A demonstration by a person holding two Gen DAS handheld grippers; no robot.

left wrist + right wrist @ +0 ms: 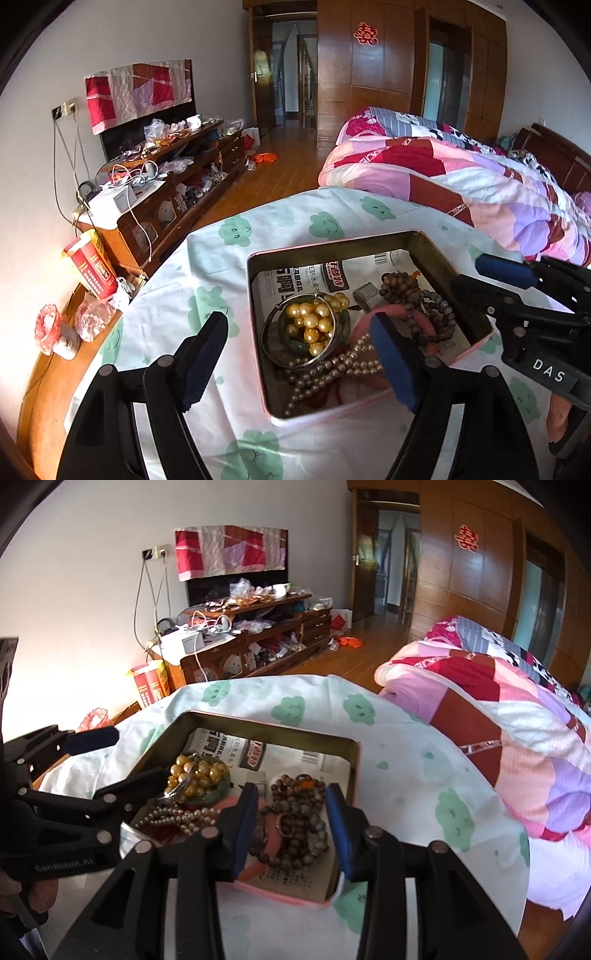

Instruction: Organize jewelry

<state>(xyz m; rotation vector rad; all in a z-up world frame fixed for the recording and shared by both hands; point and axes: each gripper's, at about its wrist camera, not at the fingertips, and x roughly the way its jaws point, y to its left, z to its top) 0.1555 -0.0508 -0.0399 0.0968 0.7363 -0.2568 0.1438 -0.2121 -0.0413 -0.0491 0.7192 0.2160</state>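
Beads (pixel 295 812) — between hand-held gripper (pixel 293 827) pads

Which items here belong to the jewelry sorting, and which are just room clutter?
Job: tin box; gold pearls; brown bead bracelets; pale pearl strand; left claw; right claw.

Clutter: cabinet; bed quilt; red carton.

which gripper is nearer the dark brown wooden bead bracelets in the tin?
Right. The right gripper has its open jaws either side of the dark brown wooden bead bracelets. The left gripper straddles the tin's near-left edge, over by the gold pearl beads.
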